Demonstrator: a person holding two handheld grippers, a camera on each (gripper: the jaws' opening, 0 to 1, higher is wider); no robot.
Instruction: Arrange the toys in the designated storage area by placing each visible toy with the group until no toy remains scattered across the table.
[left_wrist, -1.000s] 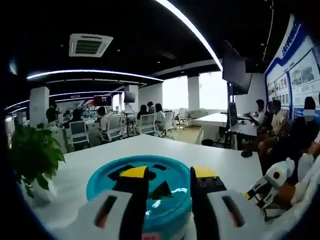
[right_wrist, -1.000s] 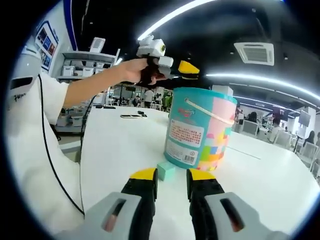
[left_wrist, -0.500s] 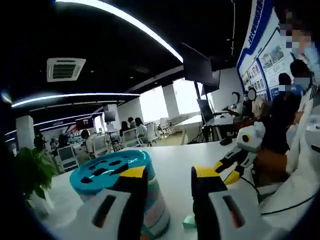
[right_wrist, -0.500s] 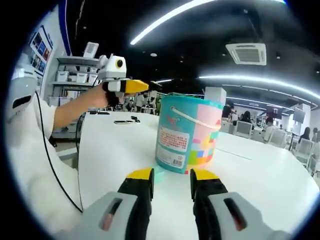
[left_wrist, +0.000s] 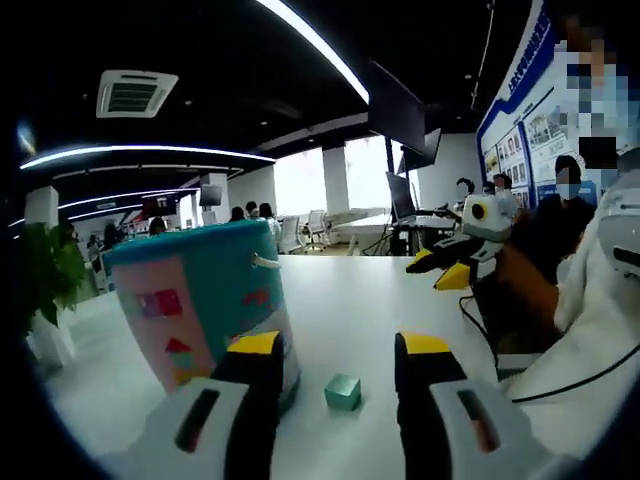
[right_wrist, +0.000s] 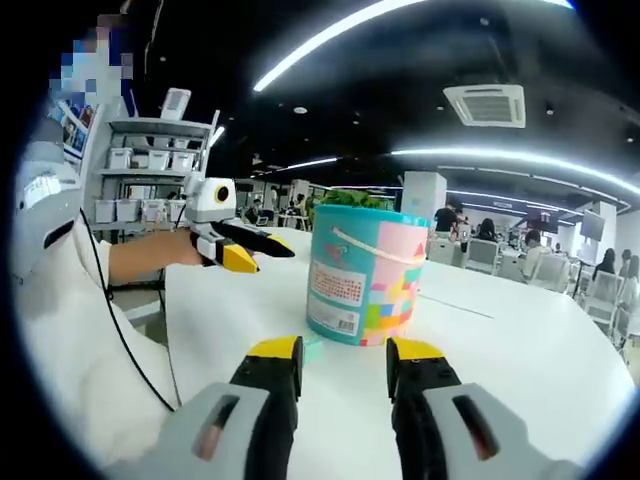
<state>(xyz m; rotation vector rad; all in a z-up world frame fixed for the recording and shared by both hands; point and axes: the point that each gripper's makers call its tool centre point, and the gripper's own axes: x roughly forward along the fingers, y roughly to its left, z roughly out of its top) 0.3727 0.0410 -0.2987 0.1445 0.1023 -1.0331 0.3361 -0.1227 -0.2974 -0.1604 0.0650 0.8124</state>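
A small green block (left_wrist: 343, 392) sits on the white tabletop (left_wrist: 360, 310), just beside the bottom of the teal toy bucket (left_wrist: 200, 305). In the left gripper view, the left hand-held gripper (left_wrist: 335, 350) is low over the tabletop with its two yellow-tipped jaws wide apart and nothing between them, and the block lies in line with the gap. In the right gripper view, the right hand-held gripper (right_wrist: 340, 355) is also wide and holds nothing; it points at the bucket (right_wrist: 365, 290), and a bit of the green block (right_wrist: 312, 347) peeks out at the bucket's foot. The block is the one toy not yet put away. A few things could go wrong. The block is tiny and so close to the bucket that a jaw could bump the bucket and push it or tip it. If the jaws close on a corner, the block could pop out and slide off across the smooth tabletop. The two grippers are also close to each other and could knock together if both go for the block.
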